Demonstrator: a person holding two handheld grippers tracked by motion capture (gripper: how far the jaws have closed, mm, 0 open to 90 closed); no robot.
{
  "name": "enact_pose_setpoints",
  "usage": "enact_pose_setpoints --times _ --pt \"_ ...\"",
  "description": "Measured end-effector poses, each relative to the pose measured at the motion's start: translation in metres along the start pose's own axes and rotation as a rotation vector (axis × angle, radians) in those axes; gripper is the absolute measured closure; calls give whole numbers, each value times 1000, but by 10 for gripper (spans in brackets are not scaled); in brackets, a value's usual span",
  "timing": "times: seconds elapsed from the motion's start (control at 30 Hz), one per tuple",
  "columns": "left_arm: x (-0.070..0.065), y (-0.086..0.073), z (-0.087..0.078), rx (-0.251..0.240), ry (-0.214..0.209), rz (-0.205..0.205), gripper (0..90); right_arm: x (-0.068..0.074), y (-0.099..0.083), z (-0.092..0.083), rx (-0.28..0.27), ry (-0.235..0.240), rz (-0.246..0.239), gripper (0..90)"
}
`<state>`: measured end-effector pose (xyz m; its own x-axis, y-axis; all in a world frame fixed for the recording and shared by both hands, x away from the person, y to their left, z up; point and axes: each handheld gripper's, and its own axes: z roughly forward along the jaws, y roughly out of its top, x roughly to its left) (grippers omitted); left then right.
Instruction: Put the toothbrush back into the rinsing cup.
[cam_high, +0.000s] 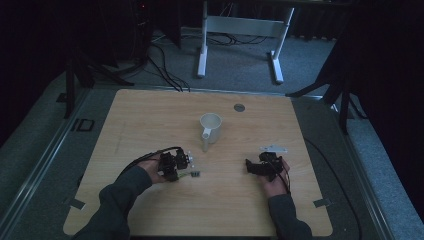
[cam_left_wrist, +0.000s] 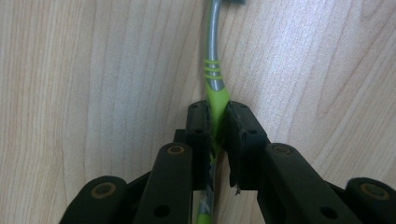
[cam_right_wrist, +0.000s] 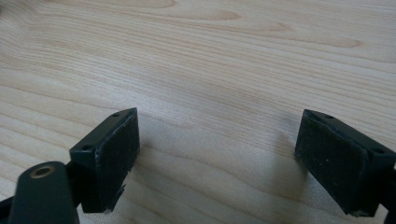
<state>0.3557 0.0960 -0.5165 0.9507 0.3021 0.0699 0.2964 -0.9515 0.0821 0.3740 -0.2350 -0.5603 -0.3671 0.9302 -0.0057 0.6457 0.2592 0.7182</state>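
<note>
A slim tool with a green handle and a grey neck lies on the wooden table. My left gripper is shut on the green part, and its pads press on it from both sides. In the high view the left gripper sits left of centre near the table's front, and the tool pokes out to its right with a dark end. My right gripper rests at the front right. It stands open over bare wood, with nothing between its pads.
A white mug stands upright at the table's middle, handle toward the front, beyond both grippers. A round grey cap sits in the tabletop behind it. Desk legs and cables lie on the floor beyond the far edge.
</note>
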Motion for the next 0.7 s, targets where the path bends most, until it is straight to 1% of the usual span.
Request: enact_pose_setpoints --times 0.13,0.23,0.3,0.37,0.43,0.47,0.57,0.7 --pt "1 0 0 -1 -5 -4 804 0 0 0 1 0 0 135" --pt "3 -1 0 -8 -23 -16 811 0 0 0 0 0 0 135" --pt "5 -2 1 -12 -16 -26 817 0 0 0 0 0 0 135" --pt "5 -2 0 -11 -20 -28 819 0 0 0 0 0 0 135" --pt "4 -3 -1 -11 -42 -29 820 0 0 0 0 0 0 135" --pt "4 -3 -2 -16 -46 -30 821 0 0 0 0 0 0 135" --pt "4 -4 -6 -35 -37 -40 821 0 0 0 1 0 -1 135" --pt "8 -8 -13 -71 -32 -67 821 0 0 0 0 0 0 135"
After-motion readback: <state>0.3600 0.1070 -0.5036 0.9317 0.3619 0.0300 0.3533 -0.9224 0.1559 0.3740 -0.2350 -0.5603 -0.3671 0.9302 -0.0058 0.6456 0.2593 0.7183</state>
